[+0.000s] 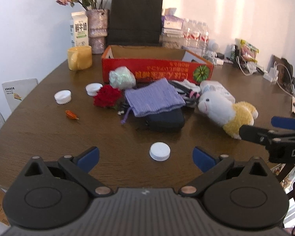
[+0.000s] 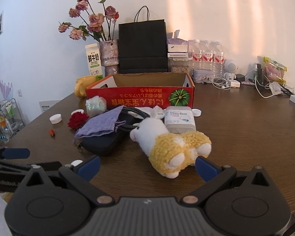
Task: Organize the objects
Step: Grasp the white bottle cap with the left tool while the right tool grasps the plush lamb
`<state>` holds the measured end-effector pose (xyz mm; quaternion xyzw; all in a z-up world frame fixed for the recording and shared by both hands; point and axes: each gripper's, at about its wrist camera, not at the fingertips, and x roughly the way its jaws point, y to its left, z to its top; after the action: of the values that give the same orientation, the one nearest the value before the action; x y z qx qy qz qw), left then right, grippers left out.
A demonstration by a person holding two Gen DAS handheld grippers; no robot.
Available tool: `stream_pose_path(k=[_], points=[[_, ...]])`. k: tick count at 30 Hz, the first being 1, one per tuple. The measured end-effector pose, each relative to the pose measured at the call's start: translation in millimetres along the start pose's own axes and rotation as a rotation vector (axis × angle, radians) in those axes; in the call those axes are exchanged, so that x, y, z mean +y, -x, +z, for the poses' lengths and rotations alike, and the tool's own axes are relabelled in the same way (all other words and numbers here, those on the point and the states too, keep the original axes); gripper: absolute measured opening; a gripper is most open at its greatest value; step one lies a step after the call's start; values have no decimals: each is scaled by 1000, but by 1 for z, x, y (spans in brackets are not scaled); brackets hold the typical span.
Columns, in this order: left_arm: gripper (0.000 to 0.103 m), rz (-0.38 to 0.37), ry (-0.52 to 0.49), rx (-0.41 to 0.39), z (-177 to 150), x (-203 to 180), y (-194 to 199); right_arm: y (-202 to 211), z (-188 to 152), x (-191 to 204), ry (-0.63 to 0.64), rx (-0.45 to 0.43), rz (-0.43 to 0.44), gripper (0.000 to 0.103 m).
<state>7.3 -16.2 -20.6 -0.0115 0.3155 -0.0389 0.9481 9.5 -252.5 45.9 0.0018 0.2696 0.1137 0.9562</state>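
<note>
Your pile of loose objects sits mid-table in front of the open red cardboard box (image 2: 139, 96), and much of it is half buried. The dark blue zip pouch (image 1: 165, 119) shows only its near edge under the lilac knitted drawstring bag (image 1: 154, 98), and the black cables (image 1: 183, 90) behind them are a tangle you cannot sort out by eye. The white wet-wipes pack (image 2: 180, 121) is partly covered by the white and yellow plush lamb (image 2: 167, 141), which lies on its side with its feet toward you. The shiny crumpled wrapper (image 1: 121, 77) is blurred in the left wrist view.

A red fabric rose (image 1: 107, 96) lies just beside the lilac bag. Two white ribbed bottle caps (image 1: 63, 96) rest to its left, near a small orange scrap (image 1: 70, 115); a third white cap (image 2: 196, 112) peeks out by the wipes pack. A smooth white round lid (image 1: 159, 151) lies alone on the brown wooden table (image 1: 49, 133), close in front of your left gripper (image 1: 145, 156).

Behind the box stand a yellow mug (image 1: 79, 58), a milk carton (image 2: 93, 62), a vase of dried pink roses (image 2: 109, 56), a black paper bag (image 2: 142, 47) and water bottles (image 2: 207, 58).

Your left gripper has its blue pads spread wide, holding nothing, with the lid between them but apart. Your right gripper (image 2: 146, 167) is likewise wide apart and empty; its right pad (image 2: 205, 167) sits just beside the lamb's hind feet, though you cannot tell whether it touches.
</note>
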Motion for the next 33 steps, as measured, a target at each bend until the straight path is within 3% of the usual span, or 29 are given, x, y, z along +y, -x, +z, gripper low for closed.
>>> stream_pose_path(k=[8, 13, 17, 20, 33], points=[[75, -5, -20, 58, -1, -10, -30, -11, -2, -12, 28, -5, -18, 103], [64, 2, -35, 72, 1, -16, -40, -20, -2, -21, 35, -12, -12, 103], [50, 7, -37, 78, 1, -18, -44, -26, -2, -29, 29, -18, -5, 103], [29, 14, -43, 73, 2, -20, -45, -30, -1, -34, 31, -20, -2, 103], [28, 11, -21, 41, 14, -15, -42, -52, 4, -62, 83, -22, 72, 103]])
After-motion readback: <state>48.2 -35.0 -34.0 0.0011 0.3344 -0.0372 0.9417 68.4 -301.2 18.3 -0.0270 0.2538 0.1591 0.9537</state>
